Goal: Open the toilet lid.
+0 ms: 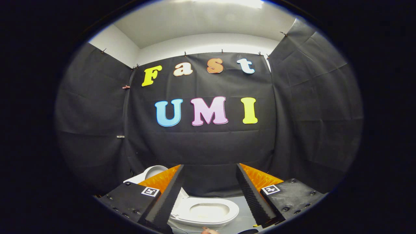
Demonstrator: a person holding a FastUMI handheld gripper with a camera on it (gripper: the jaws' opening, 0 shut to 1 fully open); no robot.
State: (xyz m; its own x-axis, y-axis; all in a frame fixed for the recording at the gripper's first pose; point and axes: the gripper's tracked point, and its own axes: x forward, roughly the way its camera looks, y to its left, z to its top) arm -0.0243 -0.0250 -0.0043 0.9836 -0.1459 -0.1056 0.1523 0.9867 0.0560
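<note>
lid [152, 171]: white, raised, standing up behind the bowl, partly hidden by the left finger
seat [208, 213]: white oval ring, down, bowl open
place: low on the floor, between and just beyond the fingers

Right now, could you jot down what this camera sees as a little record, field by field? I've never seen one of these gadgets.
setting: booth walled with black cloth
hand-held gripper: fingers spread apart, holding nothing
fingers: black ridged pads with orange sides, raised above the toilet
toilet: small white model, low between the fingers, on a grey floor
toilet seat: down, ring and bowl opening visible
toilet lid: appears already raised, behind the left finger
contact: fingers touch nothing
</note>
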